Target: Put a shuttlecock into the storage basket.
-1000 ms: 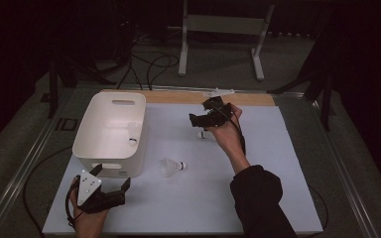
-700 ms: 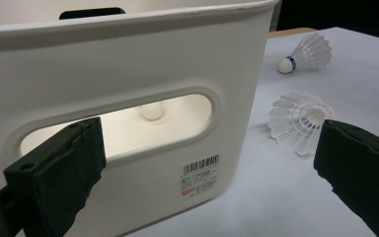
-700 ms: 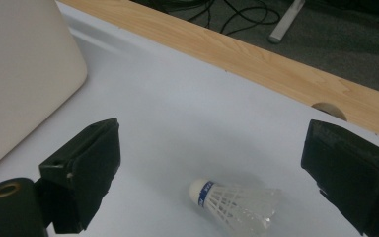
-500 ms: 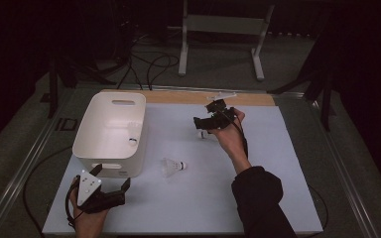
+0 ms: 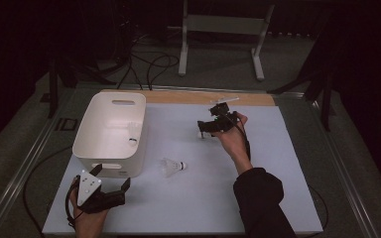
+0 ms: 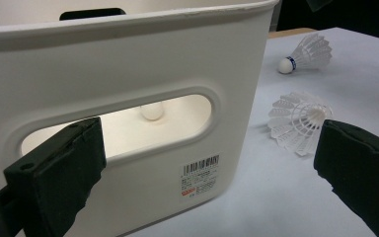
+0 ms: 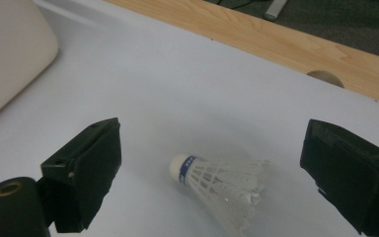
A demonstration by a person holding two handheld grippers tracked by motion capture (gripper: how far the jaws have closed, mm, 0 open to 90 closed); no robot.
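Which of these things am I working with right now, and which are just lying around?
In the job:
right hand-held gripper, open
shuttlecock between its jaws
white bin
shuttlecock in the bin
shuttlecock beside the bin

Lying about:
left hand-held gripper, open, idle
metal stand
floor cables

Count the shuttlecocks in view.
3: one shuttlecock lying between the open right gripper jaws, one on the table beside the bin, one inside it; more may be hidden there.
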